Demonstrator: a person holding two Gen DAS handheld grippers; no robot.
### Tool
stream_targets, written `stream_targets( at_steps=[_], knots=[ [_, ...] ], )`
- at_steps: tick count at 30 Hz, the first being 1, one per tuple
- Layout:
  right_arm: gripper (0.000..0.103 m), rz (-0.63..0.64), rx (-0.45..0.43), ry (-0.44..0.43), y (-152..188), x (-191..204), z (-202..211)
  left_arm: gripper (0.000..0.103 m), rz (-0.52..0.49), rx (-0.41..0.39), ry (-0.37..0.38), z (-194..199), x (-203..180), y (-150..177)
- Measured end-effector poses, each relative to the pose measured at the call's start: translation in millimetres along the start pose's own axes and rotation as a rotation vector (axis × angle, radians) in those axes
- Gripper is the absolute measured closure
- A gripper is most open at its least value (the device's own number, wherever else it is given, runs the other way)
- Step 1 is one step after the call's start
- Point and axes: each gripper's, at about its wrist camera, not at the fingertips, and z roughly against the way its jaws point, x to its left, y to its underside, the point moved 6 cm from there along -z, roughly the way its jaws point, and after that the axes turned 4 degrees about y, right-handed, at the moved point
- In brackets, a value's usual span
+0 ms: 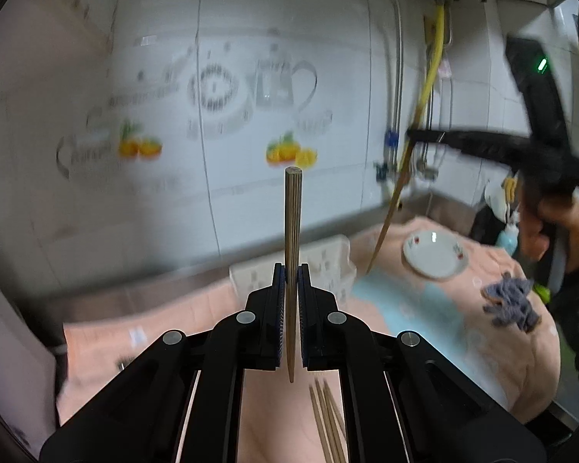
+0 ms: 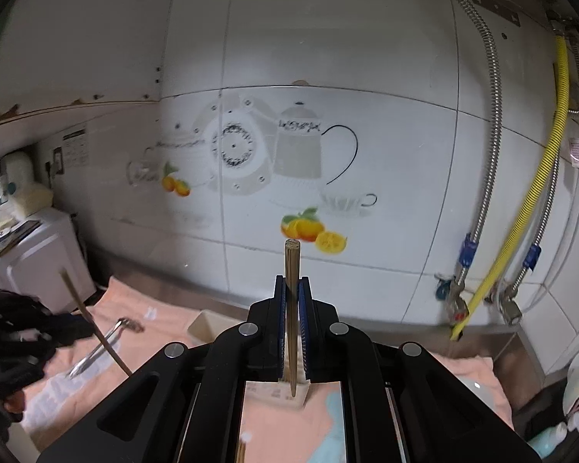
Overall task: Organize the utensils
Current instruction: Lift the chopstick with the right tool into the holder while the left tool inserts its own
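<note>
One wooden chopstick [image 1: 292, 239] is clamped upright between the blue pads of the left hand-held gripper [image 1: 292, 270], its thick end pointing up and its thin tip hanging below the jaws. A second chopstick [image 2: 292, 301] is held the same way by the right hand-held gripper [image 2: 292, 281], whose jaws are pressed together on it. Both are lifted clear of the table [image 1: 521, 366], which is covered by a pink and pale blue cloth.

In the left wrist view, a bundle of further chopsticks [image 1: 328, 420] is seen lying on the cloth near the bottom of the frame, just right of the held one. A white basket [image 1: 328, 266] is placed at the far edge, partly hidden behind the gripper. To the right, a white plate [image 1: 434, 254] with a small red motif is set on the cloth, and a grey rag [image 1: 511, 303] lies nearer, well apart from it.

In the right wrist view, metal tongs [image 2: 100, 343] are seen on the cloth at the left. A tiled wall with teapot and orange decals [image 2: 301, 227] is seen behind.
</note>
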Motion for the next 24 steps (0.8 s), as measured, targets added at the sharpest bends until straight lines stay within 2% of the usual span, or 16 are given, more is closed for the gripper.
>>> stream_targets(
  at_steps=[5, 8, 11, 15, 24],
  knots=[
    [0.096, -0.034, 0.005, -0.008, -4, -8, -27, 0.097, -0.051, -0.081, -0.042, -8, -2, -49],
    [0.096, -0.046, 0.019, -0.008, 0, -10, -43, 0.097, -0.057, -0.123, -0.071, -17, 3, -69],
    [0.096, -0.049, 0.039, -0.009, 8, -10, -58, 0.098, -0.036, -0.123, -0.076, -36, 10, -78],
    [0.096, -0.052, 0.071, -0.016, 21, -12, -73, 0.098, -0.036, -0.096, -0.123, -66, 22, -72],
    [0.096, -0.033, 0.121, -0.018, 46, -9, -93, 0.098, 0.063, 0.019, -0.115, -116, 50, -35]
  ],
)
